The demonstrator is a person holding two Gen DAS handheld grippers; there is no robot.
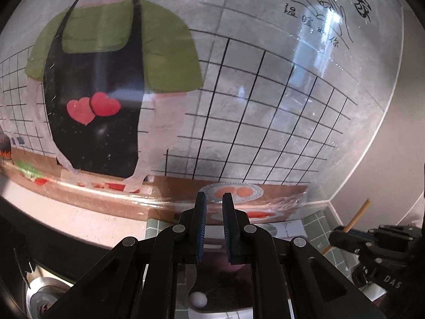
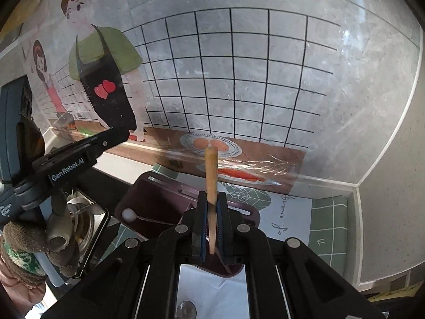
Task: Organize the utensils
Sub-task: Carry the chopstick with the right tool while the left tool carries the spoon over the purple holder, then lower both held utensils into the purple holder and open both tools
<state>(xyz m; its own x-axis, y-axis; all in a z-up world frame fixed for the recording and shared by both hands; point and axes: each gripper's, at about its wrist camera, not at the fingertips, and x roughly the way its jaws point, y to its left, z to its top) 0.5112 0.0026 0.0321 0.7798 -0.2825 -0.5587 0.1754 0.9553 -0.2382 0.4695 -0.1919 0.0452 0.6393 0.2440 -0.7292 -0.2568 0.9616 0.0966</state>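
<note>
Left wrist: left tongs narrow, empty, above dark-red holder; wooden stick off right.
Right wrist: right tongs clamp wooden stick, axis pointing forward-up; dark-red holder directly below-ahead, right hand nearer.

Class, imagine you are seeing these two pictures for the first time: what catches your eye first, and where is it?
A big cartoon wall sticker of a figure in a green shirt and black apron with two red hearts fills the tiled wall. In front, the right hand-held gripper is shut on an upright wooden stick above a dark purple holder.
</note>
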